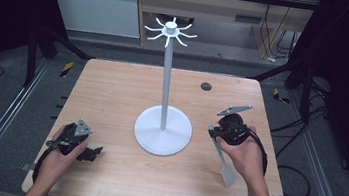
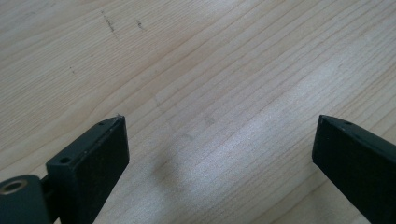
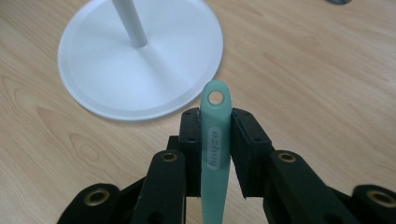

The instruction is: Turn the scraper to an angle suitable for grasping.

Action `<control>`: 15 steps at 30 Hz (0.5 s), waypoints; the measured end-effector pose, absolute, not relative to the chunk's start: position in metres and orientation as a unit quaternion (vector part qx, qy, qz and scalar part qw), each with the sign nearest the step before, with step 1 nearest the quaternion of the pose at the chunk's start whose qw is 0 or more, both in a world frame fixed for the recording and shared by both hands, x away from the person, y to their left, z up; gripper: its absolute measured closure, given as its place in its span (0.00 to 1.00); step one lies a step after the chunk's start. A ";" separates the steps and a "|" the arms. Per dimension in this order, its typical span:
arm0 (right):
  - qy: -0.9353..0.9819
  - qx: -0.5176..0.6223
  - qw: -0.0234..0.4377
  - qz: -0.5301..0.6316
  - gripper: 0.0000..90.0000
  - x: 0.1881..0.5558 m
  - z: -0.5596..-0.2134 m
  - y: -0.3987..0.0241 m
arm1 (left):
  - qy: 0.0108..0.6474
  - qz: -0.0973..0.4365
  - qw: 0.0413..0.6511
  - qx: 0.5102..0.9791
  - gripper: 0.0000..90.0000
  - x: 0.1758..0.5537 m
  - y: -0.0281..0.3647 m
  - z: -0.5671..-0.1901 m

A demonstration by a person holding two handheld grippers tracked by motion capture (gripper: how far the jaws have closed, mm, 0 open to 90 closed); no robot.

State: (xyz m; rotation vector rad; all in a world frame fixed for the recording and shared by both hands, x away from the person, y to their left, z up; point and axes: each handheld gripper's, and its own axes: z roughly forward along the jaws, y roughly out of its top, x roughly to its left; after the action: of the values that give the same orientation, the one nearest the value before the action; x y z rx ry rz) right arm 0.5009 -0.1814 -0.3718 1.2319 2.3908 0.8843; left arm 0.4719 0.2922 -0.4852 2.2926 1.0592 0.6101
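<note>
A white stand (image 1: pixel 166 92) rises from a round base (image 1: pixel 150 134) at the table's middle, with several hooks (image 1: pixel 170 30) at its top. My right gripper (image 1: pixel 215 130) is to the right of the base, shut on the handle of a pale green spatula (image 1: pixel 224 162) whose blade points toward the table's front edge. In the right gripper view the spatula handle (image 3: pixel 215 140) with its hanging hole sticks out between the jaws, pointing at the round base (image 3: pixel 140 70). My left gripper (image 1: pixel 93 152) rests at the front left, open, with bare wood (image 2: pixel 219 107) between its jaws.
A small dark round disc (image 1: pixel 206 86) is set in the wooden table (image 1: pixel 113 90) behind the stand on the right. Black frame posts and cables stand around the table on the floor.
</note>
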 end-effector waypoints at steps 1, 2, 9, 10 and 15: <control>0.834 0.430 0.155 0.309 0.83 0.501 -0.372 -0.181 | 0.393 0.226 0.268 0.850 0.04 0.472 0.292 -0.485; 0.832 0.430 0.159 0.312 0.83 0.501 -0.369 -0.183 | 0.393 0.226 0.269 0.850 0.04 0.472 0.292 -0.485; 0.809 0.429 0.186 0.356 0.83 0.495 -0.343 -0.194 | 0.393 0.225 0.268 0.850 0.04 0.472 0.293 -0.485; 0.809 0.429 0.186 0.356 0.83 0.495 -0.343 -0.194 | 0.393 0.225 0.268 0.850 0.04 0.472 0.293 -0.485; 0.792 0.424 0.207 0.388 0.83 0.492 -0.328 -0.195 | 0.394 0.226 0.268 0.850 0.04 0.472 0.293 -0.485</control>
State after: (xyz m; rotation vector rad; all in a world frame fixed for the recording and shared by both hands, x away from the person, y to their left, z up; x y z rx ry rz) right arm 0.4915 -0.1950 -0.3275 1.1799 2.2038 1.0813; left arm 0.4719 0.2928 -0.4849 2.2923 1.0621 0.6085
